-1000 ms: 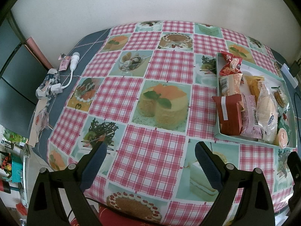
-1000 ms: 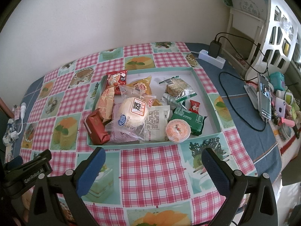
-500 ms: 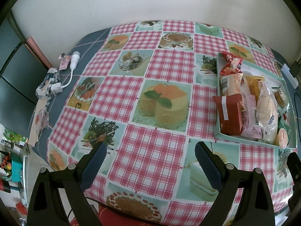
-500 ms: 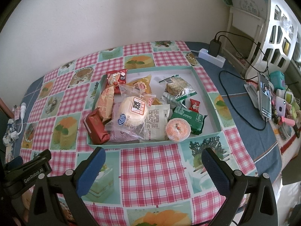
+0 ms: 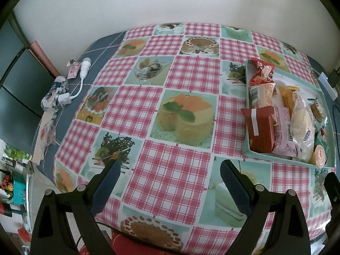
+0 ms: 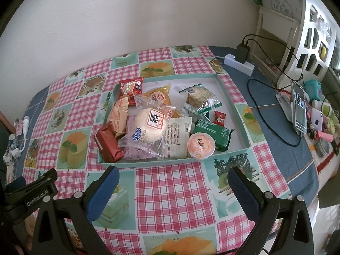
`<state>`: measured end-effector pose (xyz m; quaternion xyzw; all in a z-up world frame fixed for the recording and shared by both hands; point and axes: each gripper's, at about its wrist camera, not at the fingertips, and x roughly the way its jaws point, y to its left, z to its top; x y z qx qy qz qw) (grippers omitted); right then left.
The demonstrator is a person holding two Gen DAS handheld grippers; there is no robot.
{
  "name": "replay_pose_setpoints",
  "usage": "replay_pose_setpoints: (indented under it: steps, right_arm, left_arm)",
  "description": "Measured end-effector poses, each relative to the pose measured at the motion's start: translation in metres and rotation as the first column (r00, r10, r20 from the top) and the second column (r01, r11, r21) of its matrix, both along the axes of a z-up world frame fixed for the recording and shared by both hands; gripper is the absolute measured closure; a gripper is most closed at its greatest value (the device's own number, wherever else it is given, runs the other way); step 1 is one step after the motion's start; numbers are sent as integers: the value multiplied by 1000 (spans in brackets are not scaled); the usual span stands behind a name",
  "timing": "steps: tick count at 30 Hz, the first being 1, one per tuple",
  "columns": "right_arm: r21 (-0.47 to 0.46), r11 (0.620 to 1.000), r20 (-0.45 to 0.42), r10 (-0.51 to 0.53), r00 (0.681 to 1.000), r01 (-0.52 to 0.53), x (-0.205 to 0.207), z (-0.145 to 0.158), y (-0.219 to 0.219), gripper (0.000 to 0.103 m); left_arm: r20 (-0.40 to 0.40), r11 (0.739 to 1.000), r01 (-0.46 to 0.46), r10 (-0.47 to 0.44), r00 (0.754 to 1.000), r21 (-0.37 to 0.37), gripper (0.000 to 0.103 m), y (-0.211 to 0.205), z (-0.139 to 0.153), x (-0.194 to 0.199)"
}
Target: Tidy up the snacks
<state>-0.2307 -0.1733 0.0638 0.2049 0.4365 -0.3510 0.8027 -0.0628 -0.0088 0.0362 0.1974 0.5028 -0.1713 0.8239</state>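
We see both grippers held wide apart above the surface (image 6: 174, 191), which wears a pink-checked cloth printed with cakes; neither has hold of anything. The right gripper (image 6: 173, 177) hangs just in front of the teal tray (image 6: 231, 104), and the left gripper (image 5: 167, 170) sits well to the tray's left over bare cloth. The left gripper's body shows in the right view, stamped "GenRobot.AI".

All the snacks lie piled inside the tray. On top is a clear-wrapped round bun (image 6: 152, 123) with "Kong" in a blue oval and a red-and-white label bearing 1 large Chinese character. Beside it lie a dark red wrapped bar (image 6: 108, 144), a sealed orange jelly cup (image 6: 200, 145) touching the near wall, a green packet (image 6: 214, 131), a small red candy (image 6: 220, 118), a cracker pack (image 6: 199, 98) and a red pouch (image 6: 130, 89) with writing too small to read.

A phone (image 6: 299, 108) stands at the right, and a power strip (image 6: 239, 63) lies behind the tray.
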Motion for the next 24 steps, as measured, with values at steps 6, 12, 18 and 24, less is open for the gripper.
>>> replay_pose_setpoints:
  steps: [6, 12, 18, 24]
  right_arm:
    - [0, 1000, 0, -1, 1000, 1, 0, 0, 0, 0]
    - [1, 1000, -1, -1, 1000, 1, 0, 0, 1, 0]
    - [2, 1000, -1, -2, 1000, 2, 1, 0, 1, 0]
    - [4, 1000, -4, 2, 1000, -2, 0, -3, 2, 0]
  left_arm:
    - [0, 1000, -3, 3, 1000, 0, 8, 1, 0, 0]
    - [0, 1000, -5, 5, 1000, 1, 8, 1, 0, 0]
    - [-2, 1000, -13, 13, 1000, 3, 8, 1, 1, 1]
    - [-2, 1000, -14, 14, 1000, 4, 8, -3, 1, 0]
